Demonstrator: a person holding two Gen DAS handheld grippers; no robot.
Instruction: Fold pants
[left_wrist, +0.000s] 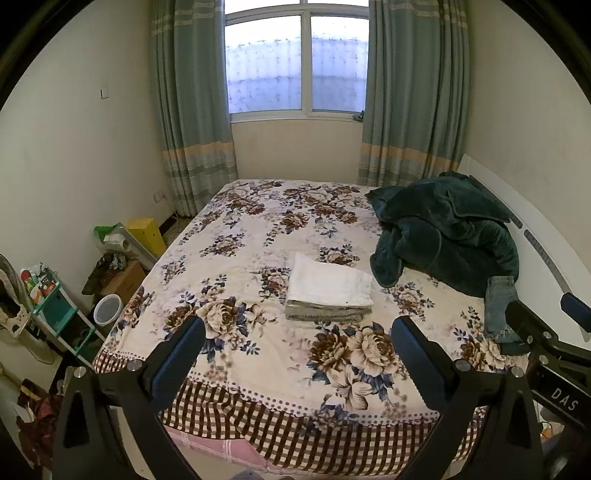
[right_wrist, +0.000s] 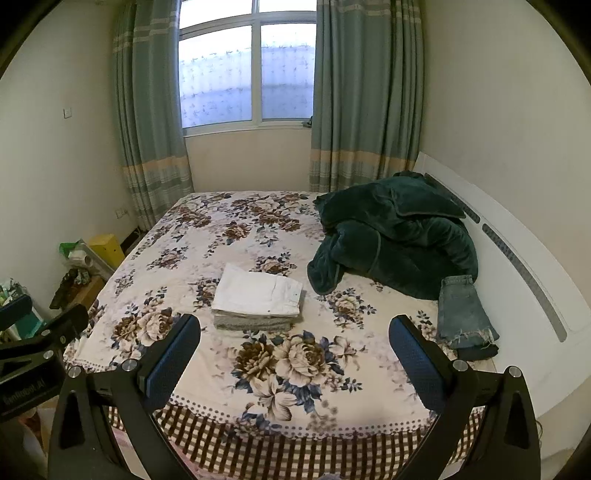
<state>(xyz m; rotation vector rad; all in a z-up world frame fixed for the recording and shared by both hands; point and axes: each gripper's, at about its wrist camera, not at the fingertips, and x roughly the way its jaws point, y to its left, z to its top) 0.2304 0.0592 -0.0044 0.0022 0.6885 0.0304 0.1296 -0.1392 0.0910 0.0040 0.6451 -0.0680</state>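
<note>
White folded pants (left_wrist: 330, 283) sit on top of a grey folded stack (left_wrist: 323, 315), mid-frame on the floral bedspread (left_wrist: 258, 236). Left gripper (left_wrist: 297, 345) jaws wide apart, nothing between them, low in frame short of the stack. Right gripper (right_wrist: 293, 345) same: spread, empty. Jeans (right_wrist: 463, 312) at right by the dark green blanket (right_wrist: 399, 236), well apart from the stack
</note>
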